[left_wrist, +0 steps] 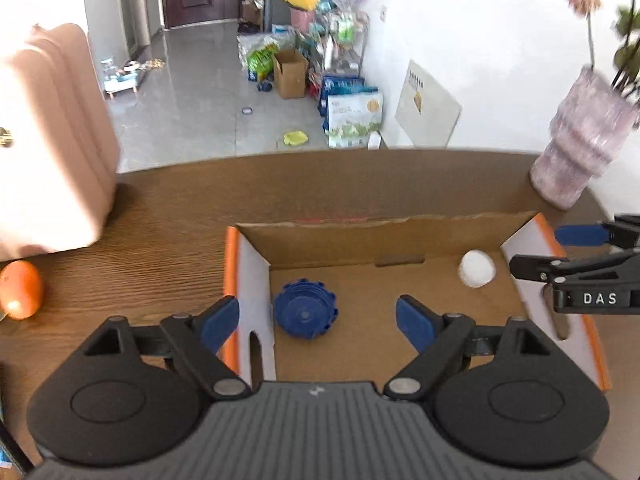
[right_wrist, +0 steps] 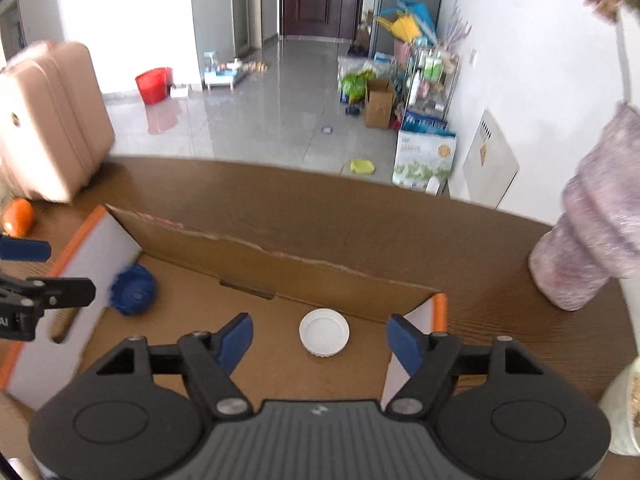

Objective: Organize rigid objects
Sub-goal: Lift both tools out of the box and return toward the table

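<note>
An open cardboard box (left_wrist: 332, 240) (right_wrist: 256, 256) lies on the brown wooden table. Inside it, a blue ridged lid (left_wrist: 305, 314) (right_wrist: 133, 289) lies at the left end and a white bottle cap (left_wrist: 477, 268) (right_wrist: 324, 332) at the right end. My left gripper (left_wrist: 318, 322) is open and empty above the blue lid. My right gripper (right_wrist: 320, 340) is open and empty above the white cap; it also shows at the right edge of the left wrist view (left_wrist: 560, 252). The left gripper shows at the left edge of the right wrist view (right_wrist: 36, 268).
An orange object (left_wrist: 21, 295) (right_wrist: 17, 217) lies on the table left of the box, by a pink suitcase (left_wrist: 48, 140) (right_wrist: 48, 120). A purple vase (left_wrist: 584, 140) (right_wrist: 596, 216) with flowers stands at the table's right. A pale container (right_wrist: 624, 408) sits at the near right.
</note>
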`<state>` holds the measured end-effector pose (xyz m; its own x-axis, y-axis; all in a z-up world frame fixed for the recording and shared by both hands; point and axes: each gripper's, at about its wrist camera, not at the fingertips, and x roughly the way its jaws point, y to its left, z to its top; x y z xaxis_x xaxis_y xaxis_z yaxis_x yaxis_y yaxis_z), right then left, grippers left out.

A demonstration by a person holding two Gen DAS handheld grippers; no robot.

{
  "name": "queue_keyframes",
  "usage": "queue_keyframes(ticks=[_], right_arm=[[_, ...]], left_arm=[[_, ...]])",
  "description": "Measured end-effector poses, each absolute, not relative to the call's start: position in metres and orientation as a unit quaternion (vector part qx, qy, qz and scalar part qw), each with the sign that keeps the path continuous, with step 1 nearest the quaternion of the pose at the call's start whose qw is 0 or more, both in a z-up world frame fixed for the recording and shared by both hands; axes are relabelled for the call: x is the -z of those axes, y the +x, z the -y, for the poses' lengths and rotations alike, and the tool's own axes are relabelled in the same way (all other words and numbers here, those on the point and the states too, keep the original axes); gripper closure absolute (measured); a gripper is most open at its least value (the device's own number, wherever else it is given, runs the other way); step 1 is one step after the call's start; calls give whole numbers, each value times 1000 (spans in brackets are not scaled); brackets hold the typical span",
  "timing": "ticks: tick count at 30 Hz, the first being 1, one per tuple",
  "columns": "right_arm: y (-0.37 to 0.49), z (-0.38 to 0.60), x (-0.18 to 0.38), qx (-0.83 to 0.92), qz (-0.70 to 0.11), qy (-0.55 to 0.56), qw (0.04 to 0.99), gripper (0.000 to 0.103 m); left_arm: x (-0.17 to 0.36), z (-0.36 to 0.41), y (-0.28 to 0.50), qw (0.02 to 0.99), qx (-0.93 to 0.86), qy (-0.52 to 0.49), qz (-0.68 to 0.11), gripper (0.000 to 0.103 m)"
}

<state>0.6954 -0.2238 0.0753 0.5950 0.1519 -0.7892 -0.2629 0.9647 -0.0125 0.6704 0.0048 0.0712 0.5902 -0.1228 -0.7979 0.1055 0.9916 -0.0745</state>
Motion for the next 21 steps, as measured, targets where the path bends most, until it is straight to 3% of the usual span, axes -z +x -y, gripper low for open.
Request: queue_keyframes(ticks=[6,14,21], right_arm=[[643,234,-140,-121,-390,-51,912,25],[554,247,-223,-133,-310,-41,941,19],[476,255,-265,-138,-225,-29,964,11]], left_arm=[[-145,-2,616,917,55,0,-394,5],[-227,18,526,953,50,17,-299,2],[-267,26,438,983,52,21,-175,0]])
